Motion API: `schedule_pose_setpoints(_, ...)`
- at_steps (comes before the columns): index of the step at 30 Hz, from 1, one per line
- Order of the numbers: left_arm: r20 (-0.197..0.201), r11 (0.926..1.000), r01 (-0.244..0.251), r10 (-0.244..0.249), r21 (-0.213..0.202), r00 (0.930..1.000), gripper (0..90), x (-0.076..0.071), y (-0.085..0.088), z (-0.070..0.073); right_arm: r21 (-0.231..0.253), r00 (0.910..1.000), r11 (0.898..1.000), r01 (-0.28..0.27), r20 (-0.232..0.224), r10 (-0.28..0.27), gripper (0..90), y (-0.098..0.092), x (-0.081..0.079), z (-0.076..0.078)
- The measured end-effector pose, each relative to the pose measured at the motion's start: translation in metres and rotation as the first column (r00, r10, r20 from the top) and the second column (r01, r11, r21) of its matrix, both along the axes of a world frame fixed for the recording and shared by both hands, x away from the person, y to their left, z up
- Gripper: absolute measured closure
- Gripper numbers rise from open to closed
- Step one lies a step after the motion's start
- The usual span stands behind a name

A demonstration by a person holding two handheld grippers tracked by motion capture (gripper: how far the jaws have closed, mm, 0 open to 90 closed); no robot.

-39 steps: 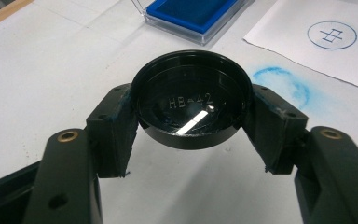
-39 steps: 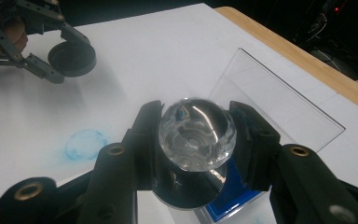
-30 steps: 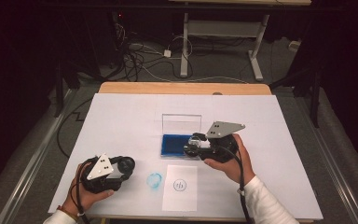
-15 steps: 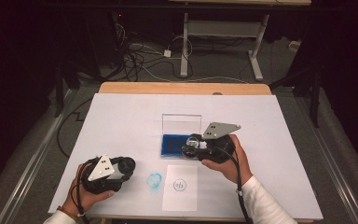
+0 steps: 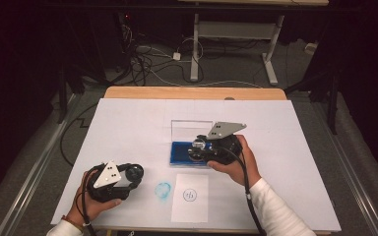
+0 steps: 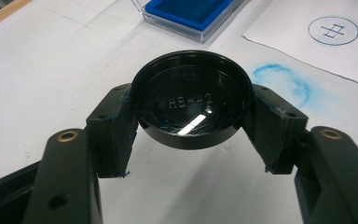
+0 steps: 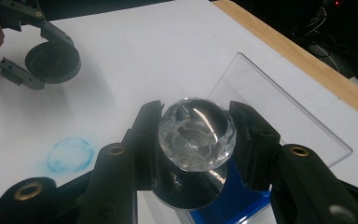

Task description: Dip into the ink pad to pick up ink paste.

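My left gripper [image 6: 193, 119] is shut on a round black cap [image 6: 193, 98] marked HB-42 and holds it just above the white table at the front left [image 5: 134, 172]. My right gripper [image 7: 196, 140] is shut on a stamp with a clear faceted knob [image 7: 196, 133] and a dark round base. It hangs over the blue ink pad [image 7: 235, 198] in an open clear case [image 5: 182, 153]. I cannot tell whether the base touches the pad. A paper sheet [image 5: 190, 209] with a blue circular stamp mark [image 6: 333, 30] lies in front of the case.
A blue ink smudge [image 5: 163, 191] marks the table beside the sheet. The case's clear lid [image 7: 279, 112] stands open behind the pad. A wooden edge [image 5: 192, 92] borders the far side of the table. Cables and desk legs lie on the floor beyond.
My right gripper has shifted slightly left with the stamp, further over the ink pad. The left gripper and the cap have stayed in place.
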State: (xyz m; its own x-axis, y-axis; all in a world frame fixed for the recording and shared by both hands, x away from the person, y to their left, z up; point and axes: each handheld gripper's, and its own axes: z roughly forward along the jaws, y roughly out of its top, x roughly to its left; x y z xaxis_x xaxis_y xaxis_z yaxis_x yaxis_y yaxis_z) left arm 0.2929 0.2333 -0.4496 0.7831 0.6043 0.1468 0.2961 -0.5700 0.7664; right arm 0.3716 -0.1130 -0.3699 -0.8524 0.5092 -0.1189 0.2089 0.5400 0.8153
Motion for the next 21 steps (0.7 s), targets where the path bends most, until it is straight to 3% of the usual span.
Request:
schedule_pose_setpoints(1,0.004,0.9996,0.011,-0.012,0.028,0.9999,36.3,0.000,0.001,0.001,-0.011,1.0000,1.000,-0.001,0.004,0.001,56.7,0.003,0.002,0.002)
schedule_pose_setpoints(7,0.005,0.9995,0.011,-0.011,0.030,0.9999,36.3,-0.001,0.000,0.001,-0.059,0.9998,0.998,-0.018,-0.008,0.018,56.6,0.024,0.011,0.001)
schedule_pose_setpoints(17,0.005,0.9993,0.010,-0.010,0.036,0.9999,36.3,-0.002,0.000,0.001,-0.105,0.9986,0.994,0.012,-0.051,-0.017,56.7,0.046,0.036,-0.025)
schedule_pose_setpoints(18,0.000,0.9998,0.004,-0.004,0.018,1.0000,36.3,-0.003,-0.001,0.000,-0.111,0.9984,0.994,0.015,-0.053,-0.021,56.7,0.048,0.038,-0.028)
schedule_pose_setpoints(20,0.002,0.9991,0.013,-0.013,0.041,0.9999,36.3,-0.002,0.000,0.000,-0.119,0.9978,0.993,0.020,-0.061,-0.027,56.7,0.051,0.041,-0.032)
schedule_pose_setpoints(21,-0.006,0.9998,0.004,-0.004,0.018,1.0000,36.3,-0.003,-0.002,-0.001,-0.122,0.9975,0.992,0.020,-0.065,-0.028,56.7,0.053,0.042,-0.035)
